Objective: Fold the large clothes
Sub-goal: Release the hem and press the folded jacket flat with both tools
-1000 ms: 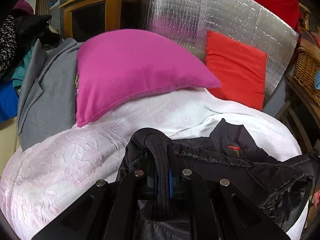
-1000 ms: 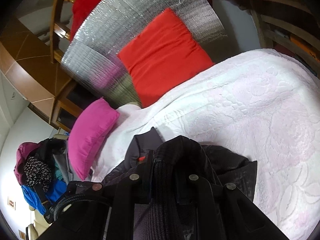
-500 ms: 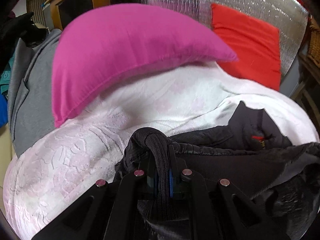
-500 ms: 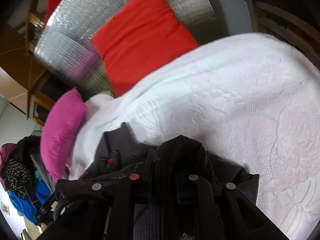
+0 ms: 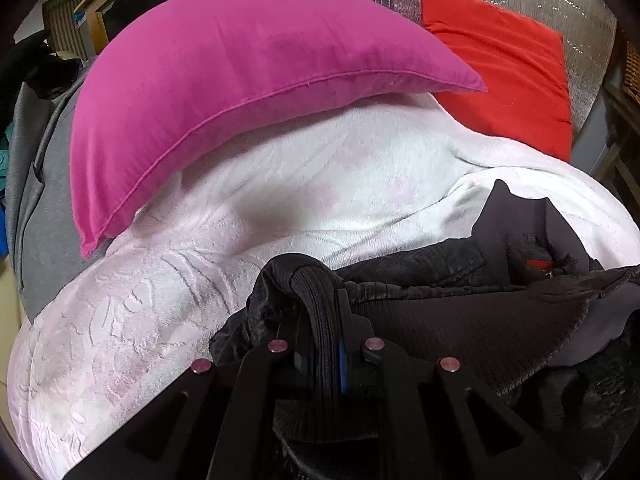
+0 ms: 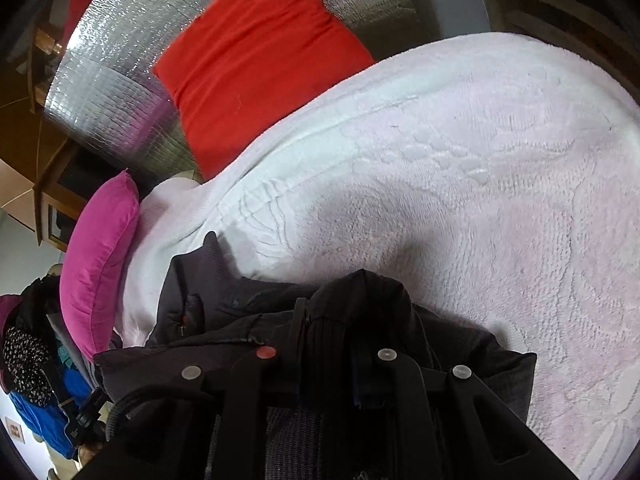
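Black jacket (image 5: 460, 320), pinched by both tools, white blanket (image 5: 280, 184)

Matte black left claw (image 5: 320, 320) and right claw (image 6: 328, 336), angular linkage arms, round silver and reddish screw heads

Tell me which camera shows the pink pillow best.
The left wrist view. There the pink pillow fills the upper middle of the frame, its seam and both lower corners clear, resting on the white blanket. The right wrist view shows it only as a narrow strip at the left edge, seen edge-on.
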A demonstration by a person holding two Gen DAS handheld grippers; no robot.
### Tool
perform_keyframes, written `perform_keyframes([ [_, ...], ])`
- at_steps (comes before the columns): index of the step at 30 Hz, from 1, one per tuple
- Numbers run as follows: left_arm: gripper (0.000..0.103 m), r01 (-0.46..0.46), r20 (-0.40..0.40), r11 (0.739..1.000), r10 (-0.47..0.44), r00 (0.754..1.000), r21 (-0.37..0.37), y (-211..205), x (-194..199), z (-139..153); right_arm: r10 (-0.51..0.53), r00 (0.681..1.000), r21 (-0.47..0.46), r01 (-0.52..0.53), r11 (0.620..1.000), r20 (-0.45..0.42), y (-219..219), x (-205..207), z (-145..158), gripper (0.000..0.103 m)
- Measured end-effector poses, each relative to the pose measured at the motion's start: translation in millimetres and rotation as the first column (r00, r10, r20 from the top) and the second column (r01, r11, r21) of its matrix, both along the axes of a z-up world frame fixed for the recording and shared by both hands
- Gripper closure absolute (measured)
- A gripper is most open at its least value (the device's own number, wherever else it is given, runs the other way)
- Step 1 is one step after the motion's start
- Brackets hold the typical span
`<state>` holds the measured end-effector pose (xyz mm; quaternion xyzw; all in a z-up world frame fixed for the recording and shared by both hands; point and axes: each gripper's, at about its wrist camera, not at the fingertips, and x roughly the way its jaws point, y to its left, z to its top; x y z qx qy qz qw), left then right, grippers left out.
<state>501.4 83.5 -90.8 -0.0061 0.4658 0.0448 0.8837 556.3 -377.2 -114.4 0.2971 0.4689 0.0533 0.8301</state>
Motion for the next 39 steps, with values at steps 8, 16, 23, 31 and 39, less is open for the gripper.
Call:
perform_keyframes([
  [8,0.091,0.005,-0.021,0.999,-0.006,1.000,-0.032,4.1,5.3,-7.6,-0.027,0.999,0.121,0.031,0.992,-0.036,-9.7,-1.3,-8.9,0.077],
  [16,0.028,-0.016,0.124,0.986,0.037,0.992,-0.168,37.0,-11.9,45.7,-0.066,0.993,0.257,0.039,0.966,0.097,-30.4,-20.5,37.7,0.028],
  [23,0.027,0.083,0.131,0.993,-0.072,0.989,-0.084,42.8,-12.3,41.1,0.106,0.990,-0.030,-0.104,0.994,0.093,-12.3,-18.0,39.4,0.028],
  [31,0.027,0.218,-0.002,0.974,-0.219,0.976,-0.056,6.8,18.9,-12.2,0.258,0.966,-0.189,-0.250,0.950,0.020,1.2,8.5,7.5,0.028],
  [39,0.089,0.153,-0.020,0.988,-0.154,0.988,-0.018,7.2,34.2,-24.6,0.313,0.950,-0.322,-0.291,0.901,0.018,17.5,8.8,24.1,0.090],
])
